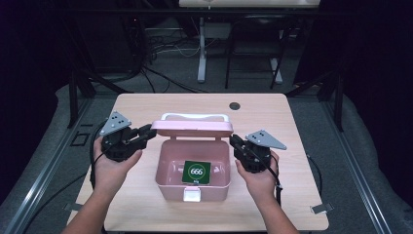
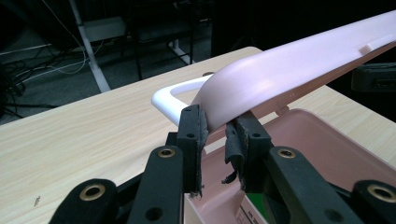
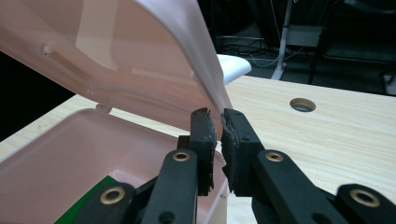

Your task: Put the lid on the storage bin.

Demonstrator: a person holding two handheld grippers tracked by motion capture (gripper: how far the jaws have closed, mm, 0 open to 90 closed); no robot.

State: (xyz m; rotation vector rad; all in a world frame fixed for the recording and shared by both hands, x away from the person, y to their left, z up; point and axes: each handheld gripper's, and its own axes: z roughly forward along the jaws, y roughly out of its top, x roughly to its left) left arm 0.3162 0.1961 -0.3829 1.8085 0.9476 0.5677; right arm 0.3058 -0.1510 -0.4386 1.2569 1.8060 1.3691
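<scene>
My left gripper (image 1: 146,132) and right gripper (image 1: 235,143) each clamp an end of the raised lid (image 1: 192,127) of the pink box (image 1: 193,187), mid-table (image 1: 302,161). Inside the box, btm: green card (image 1: 197,172) marked 666. Lid's white handle (image 1: 195,116) sits at the far edge.

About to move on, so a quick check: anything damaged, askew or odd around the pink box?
Yes: the left gripper, clamped on the raised lid, has a frayed pad with rubber peeling and hanging loose. The pink box sits square.
</scene>
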